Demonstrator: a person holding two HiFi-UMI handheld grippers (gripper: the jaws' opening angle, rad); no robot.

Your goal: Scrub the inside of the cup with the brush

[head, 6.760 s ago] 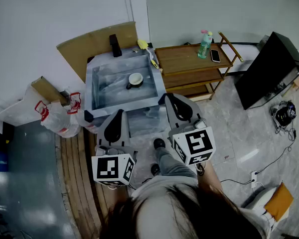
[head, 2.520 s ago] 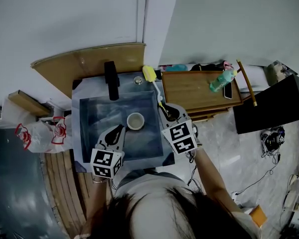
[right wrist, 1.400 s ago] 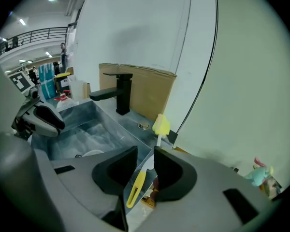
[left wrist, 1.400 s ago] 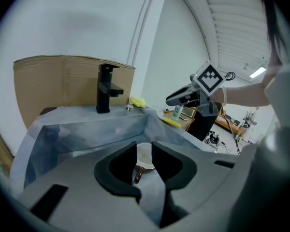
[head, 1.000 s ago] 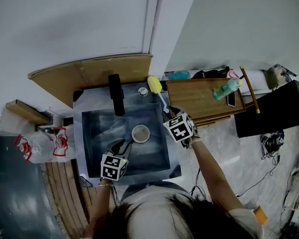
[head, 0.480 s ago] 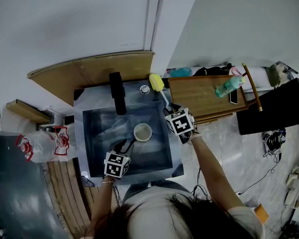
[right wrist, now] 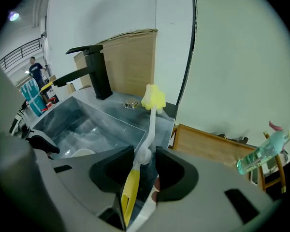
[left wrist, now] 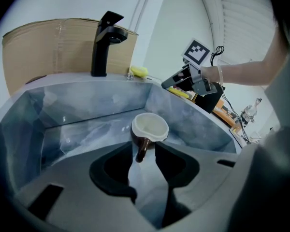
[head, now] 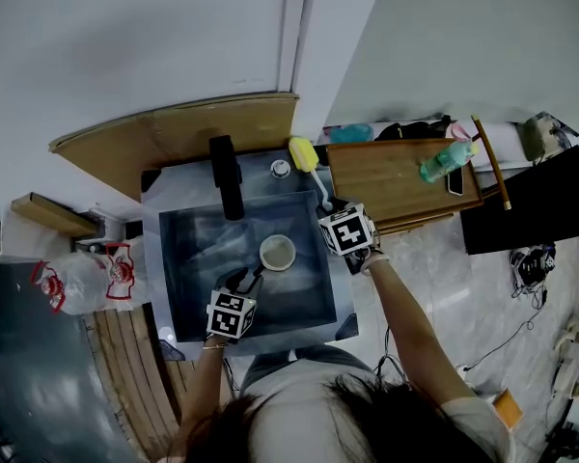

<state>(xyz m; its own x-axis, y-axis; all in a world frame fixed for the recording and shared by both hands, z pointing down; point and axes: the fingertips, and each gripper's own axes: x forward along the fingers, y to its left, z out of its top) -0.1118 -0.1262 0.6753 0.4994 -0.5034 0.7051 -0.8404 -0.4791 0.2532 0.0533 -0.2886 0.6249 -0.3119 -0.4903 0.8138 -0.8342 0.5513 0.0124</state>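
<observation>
A brown cup (head: 277,252) with a white inside (left wrist: 150,127) stands upright on the floor of the steel sink (head: 188,278). My left gripper (left wrist: 144,151) is low in the sink. Its jaws have just been opening and straddle the cup's handle (left wrist: 142,149) without pressing on it. The brush (right wrist: 150,124) lies on the sink's right rim, its yellow sponge head (head: 303,153) toward the wall. My right gripper (right wrist: 145,158) is over it. Its jaws have just been opening, and the white and yellow brush handle lies loosely between them.
A black faucet (head: 227,177) rises at the back of the sink, with a round drain fitting (right wrist: 131,104) beside it. Right of the sink stands a wooden shelf (head: 396,177) with a green bottle (head: 444,160). Cardboard (head: 174,133) leans behind; a plastic bag (head: 77,278) sits at the left.
Both grippers have sunk toward the sink. The left has closed in on the cup's handle, the right on the brush.
</observation>
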